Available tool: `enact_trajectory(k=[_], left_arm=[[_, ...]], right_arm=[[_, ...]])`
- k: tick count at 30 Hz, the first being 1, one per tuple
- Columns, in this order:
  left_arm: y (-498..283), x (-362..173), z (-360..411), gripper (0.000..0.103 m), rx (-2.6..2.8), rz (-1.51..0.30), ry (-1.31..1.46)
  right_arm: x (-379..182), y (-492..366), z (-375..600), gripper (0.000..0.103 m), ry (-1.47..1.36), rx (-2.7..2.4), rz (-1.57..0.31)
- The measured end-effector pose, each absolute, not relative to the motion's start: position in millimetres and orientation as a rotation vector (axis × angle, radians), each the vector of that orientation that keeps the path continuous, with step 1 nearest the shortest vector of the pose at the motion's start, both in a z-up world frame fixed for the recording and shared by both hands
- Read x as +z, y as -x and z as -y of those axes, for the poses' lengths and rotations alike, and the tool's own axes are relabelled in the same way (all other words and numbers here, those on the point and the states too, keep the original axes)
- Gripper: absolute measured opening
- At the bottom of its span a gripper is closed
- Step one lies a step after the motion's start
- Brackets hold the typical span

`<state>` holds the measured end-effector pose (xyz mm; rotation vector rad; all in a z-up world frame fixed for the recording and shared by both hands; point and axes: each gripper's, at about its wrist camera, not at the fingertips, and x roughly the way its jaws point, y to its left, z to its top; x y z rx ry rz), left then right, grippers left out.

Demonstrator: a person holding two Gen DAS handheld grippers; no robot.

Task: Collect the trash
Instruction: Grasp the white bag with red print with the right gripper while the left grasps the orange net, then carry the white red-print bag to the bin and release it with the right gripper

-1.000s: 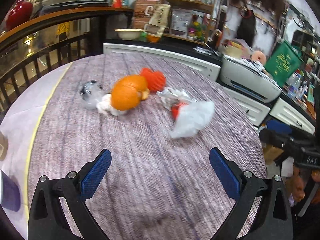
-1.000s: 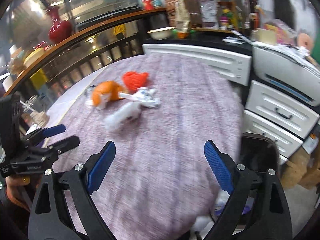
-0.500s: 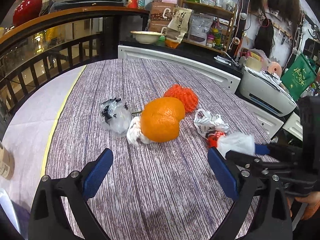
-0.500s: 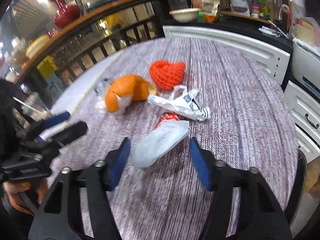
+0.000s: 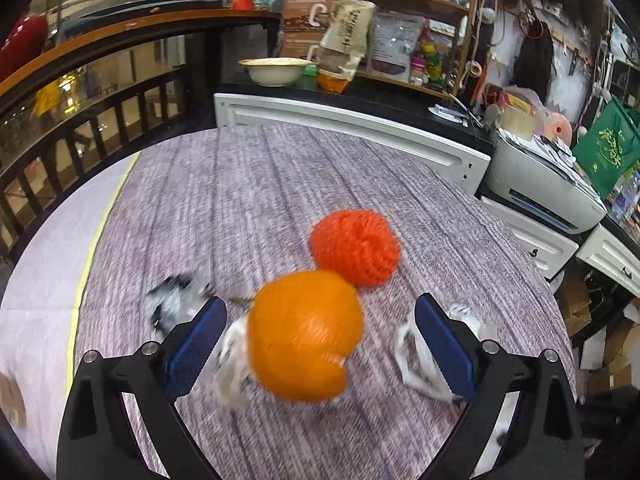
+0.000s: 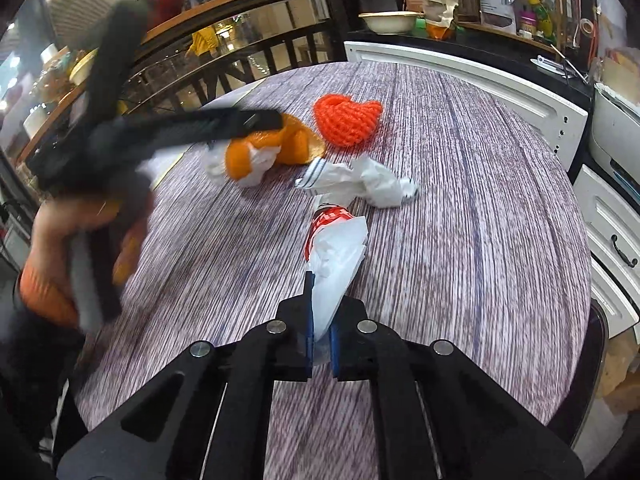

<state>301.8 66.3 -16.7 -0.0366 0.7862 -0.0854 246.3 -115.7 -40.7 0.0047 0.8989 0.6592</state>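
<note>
Since half a second ago the right gripper (image 6: 320,320) has clenched the white bag (image 6: 338,256), its base hidden, long axis toward twelve o'clock, while the left gripper (image 5: 320,344) gapes around the blurred orange peel (image 5: 304,336).

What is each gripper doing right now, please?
Left gripper: open, around the orange peel, not gripping.
Right gripper: shut on the white plastic bag.

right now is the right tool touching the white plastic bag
Touching. In the right wrist view the right tool is shut, its blue pads pinching the near end of the white plastic bag.
</note>
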Motion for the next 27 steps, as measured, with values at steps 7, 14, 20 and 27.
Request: enact_trajectory(k=[7,14,20,27], left_arm=[[-359,-33,-31,0.089,-0.095,-0.951,-0.071],[-377,-45,-24,0.030,-0.042,-1.014,-0.078],[-354,-26,-21,0.023,-0.091,-0.922,-0.013],[-301,2,-11,0.023,-0.135,-0.773,0.054]], right_arm=[[-35,-226,135,0.006,-0.027,0.659,-0.883],[-29,-209,155,0.006,-0.045,0.665,-0.862],[-27,-199,179,0.006,-0.091,0.641,-0.844],[-16,-181,218,0.006,-0.144,0.579,-0.797]])
